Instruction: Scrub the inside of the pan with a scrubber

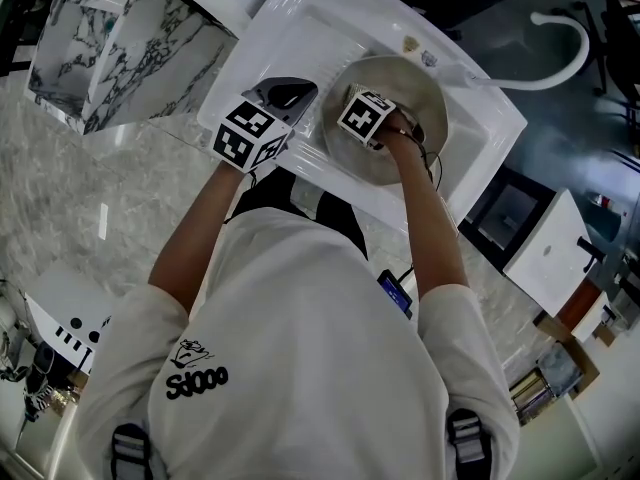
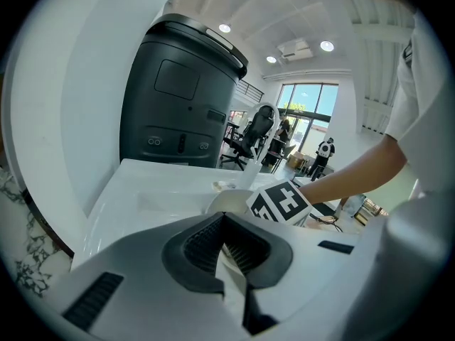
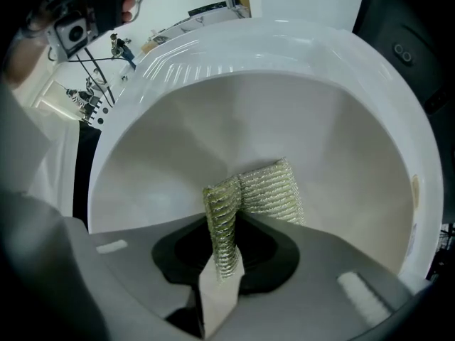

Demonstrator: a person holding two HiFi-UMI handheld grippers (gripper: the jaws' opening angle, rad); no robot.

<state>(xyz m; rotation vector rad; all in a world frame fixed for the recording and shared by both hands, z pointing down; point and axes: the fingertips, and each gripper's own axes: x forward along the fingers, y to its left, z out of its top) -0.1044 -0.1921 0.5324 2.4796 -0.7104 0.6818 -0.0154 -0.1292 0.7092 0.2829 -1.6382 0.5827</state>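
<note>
A round cream pan (image 1: 415,93) sits in the white sink (image 1: 290,28). My right gripper (image 3: 226,219) is down inside the pan (image 3: 213,119), shut on a folded silvery-green mesh scrubber (image 3: 270,190) whose free end lies against the pan's inner wall. In the head view only its marker cube (image 1: 365,115) shows over the pan. My left gripper (image 1: 290,93) hovers at the pan's left edge, jaws shut (image 2: 222,222). A pale sliver shows between its pads; I cannot tell what it is. The pan's rim (image 2: 226,201) lies just beyond its tips.
A marbled box (image 1: 120,38) stands left of the sink on the marble counter (image 1: 100,198). A white curved spout (image 1: 560,68) arcs at the far right. A tall dark bin (image 2: 178,98) rises behind the sink. The person's torso fills the lower half of the head view.
</note>
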